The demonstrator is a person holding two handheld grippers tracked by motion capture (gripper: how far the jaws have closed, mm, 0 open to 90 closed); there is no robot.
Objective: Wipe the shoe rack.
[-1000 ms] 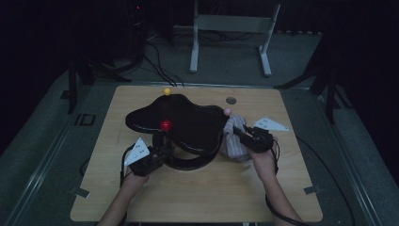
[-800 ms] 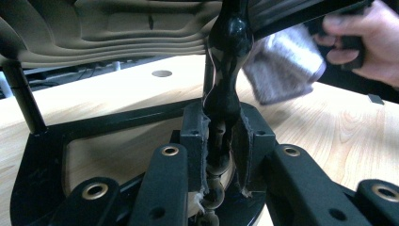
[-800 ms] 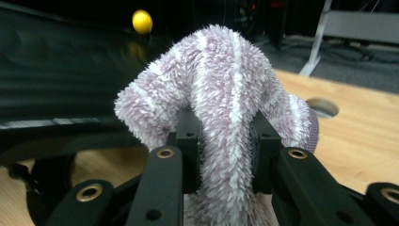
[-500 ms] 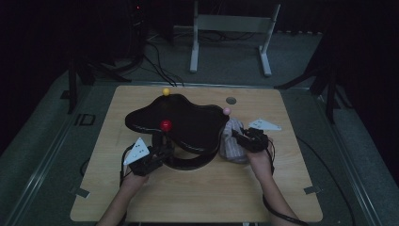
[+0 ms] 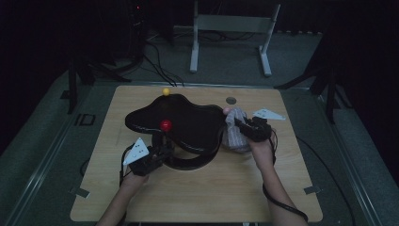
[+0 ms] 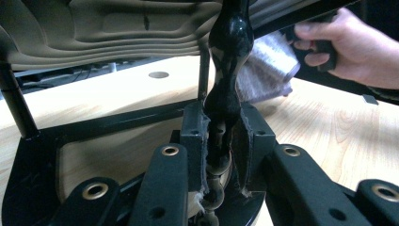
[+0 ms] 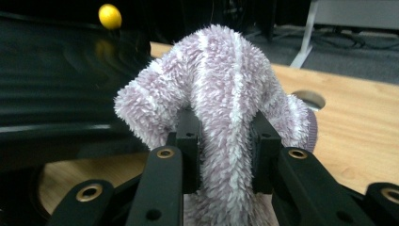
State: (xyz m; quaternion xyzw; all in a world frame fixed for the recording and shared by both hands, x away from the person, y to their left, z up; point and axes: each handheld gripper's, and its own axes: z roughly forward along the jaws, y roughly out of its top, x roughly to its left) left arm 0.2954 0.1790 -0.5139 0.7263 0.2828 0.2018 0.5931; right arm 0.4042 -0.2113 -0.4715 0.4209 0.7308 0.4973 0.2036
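Observation:
A glossy black stand with a wavy top (image 5: 188, 125) sits mid-table, with a red ball (image 5: 165, 125) on its top and a yellow ball (image 5: 165, 91) at its far edge. My left gripper (image 5: 162, 150) is shut on the stand's black turned post (image 6: 229, 56), whose lower part sits between the pads (image 6: 220, 141). My right gripper (image 5: 242, 128) is shut on a fluffy purple-and-white striped cloth (image 7: 221, 70), which bulges above the jaws (image 7: 228, 150). The cloth (image 5: 234, 136) rests against the right edge of the black top (image 7: 56, 70). The left gripper view shows the cloth (image 6: 266, 66) and the hand (image 6: 348, 52) behind it.
The wooden table (image 5: 197, 197) has a round hole (image 5: 230, 100) near its far edge, right of the stand. The stand's black base ring (image 5: 193, 162) lies on the table between the hands. A white metal frame (image 5: 230, 23) and cables stand on the floor beyond.
My right gripper has shifted a little up and to the left with the cloth, along the right edge of the black top. The left gripper has stayed on the post.

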